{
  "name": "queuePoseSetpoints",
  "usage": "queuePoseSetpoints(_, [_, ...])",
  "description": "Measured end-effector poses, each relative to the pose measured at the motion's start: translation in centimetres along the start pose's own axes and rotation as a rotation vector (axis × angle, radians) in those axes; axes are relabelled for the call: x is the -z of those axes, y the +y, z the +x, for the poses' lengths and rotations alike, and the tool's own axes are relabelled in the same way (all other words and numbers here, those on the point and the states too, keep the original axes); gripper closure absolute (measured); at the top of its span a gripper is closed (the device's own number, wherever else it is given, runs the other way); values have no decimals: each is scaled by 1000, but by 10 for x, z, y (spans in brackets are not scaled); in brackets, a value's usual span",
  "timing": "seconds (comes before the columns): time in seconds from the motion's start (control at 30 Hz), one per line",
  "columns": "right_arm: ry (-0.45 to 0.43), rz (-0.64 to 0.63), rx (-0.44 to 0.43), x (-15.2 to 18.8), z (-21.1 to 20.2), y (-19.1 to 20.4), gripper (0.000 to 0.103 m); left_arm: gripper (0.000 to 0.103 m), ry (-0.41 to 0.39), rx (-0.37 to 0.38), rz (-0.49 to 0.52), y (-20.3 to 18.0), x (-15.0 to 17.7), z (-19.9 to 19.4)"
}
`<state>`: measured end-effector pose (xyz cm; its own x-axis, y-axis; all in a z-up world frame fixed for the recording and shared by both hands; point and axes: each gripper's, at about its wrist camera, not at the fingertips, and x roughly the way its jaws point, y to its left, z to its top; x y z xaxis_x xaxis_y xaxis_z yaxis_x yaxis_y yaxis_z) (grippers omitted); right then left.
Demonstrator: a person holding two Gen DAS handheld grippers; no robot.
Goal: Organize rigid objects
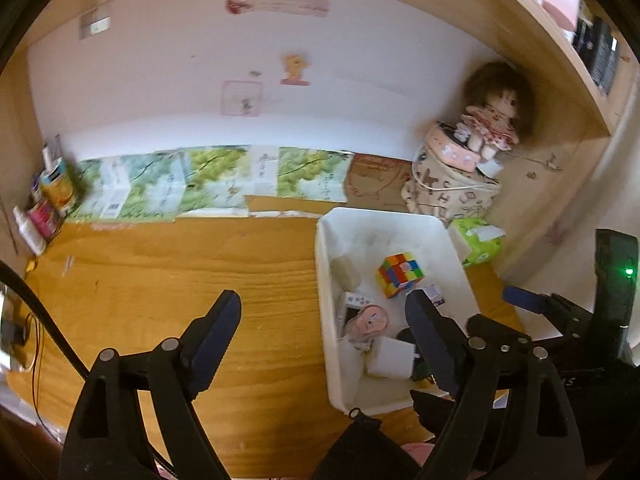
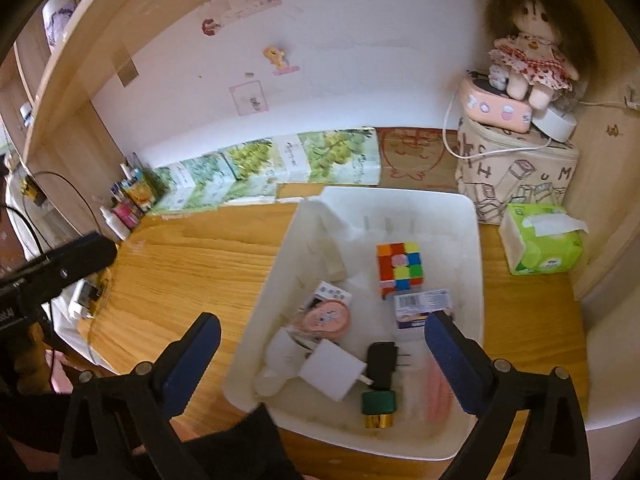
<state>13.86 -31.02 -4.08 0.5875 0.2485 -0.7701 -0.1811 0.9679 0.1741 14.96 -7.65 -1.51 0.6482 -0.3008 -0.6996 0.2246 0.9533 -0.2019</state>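
Note:
A white plastic bin (image 2: 476, 240) (image 1: 324, 264) sits on the wooden desk. Inside lie a colourful puzzle cube (image 2: 400, 270) (image 1: 400, 274), a white charger block (image 2: 332, 374), a black plug adapter (image 2: 382, 362), a green and gold bottle (image 2: 378, 408), a round pink case (image 2: 326, 318), a small barcoded box (image 2: 422, 306) and a beige block (image 1: 346, 272). My right gripper (image 2: 324, 348) is open and empty above the bin's near end. My left gripper (image 1: 324, 320) is open and empty, straddling the bin's left wall.
A green tissue pack (image 2: 540, 240) lies right of the bin. A printed storage bag (image 2: 516, 176) with a pink case and a doll (image 2: 528, 56) stands at the back right. Green boxes (image 2: 280, 164) line the back wall. Small bottles (image 2: 128, 204) stand at the back left.

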Motion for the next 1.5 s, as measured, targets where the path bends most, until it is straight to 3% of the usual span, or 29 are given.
queuePoseSetpoints(0.1, [1, 10, -2, 3, -2, 10, 1, 17, -20, -74, -8, 9, 11, -2])
queuePoseSetpoints(0.33, [50, 46, 25, 23, -10, 38, 1, 16, 2, -144, -95, 33, 40, -16])
queuePoseSetpoints(0.47, [40, 62, 44, 42, -21, 56, 1, 4, -27, -170, -168, 40, 58, -33])
queuePoseSetpoints(0.73, [2, 73, 134, 64, -38, 80, 1, 2, -82, -249, -84, 24, 69, -54])
queuePoseSetpoints(1.03, [36, 11, 235, 80, -38, 96, 1, 1, -96, -266, -70, 19, 80, -61])
queuePoseSetpoints(1.5, [26, 19, 259, 89, -46, 84, 1, 1, -111, -268, -35, 4, 81, -64])
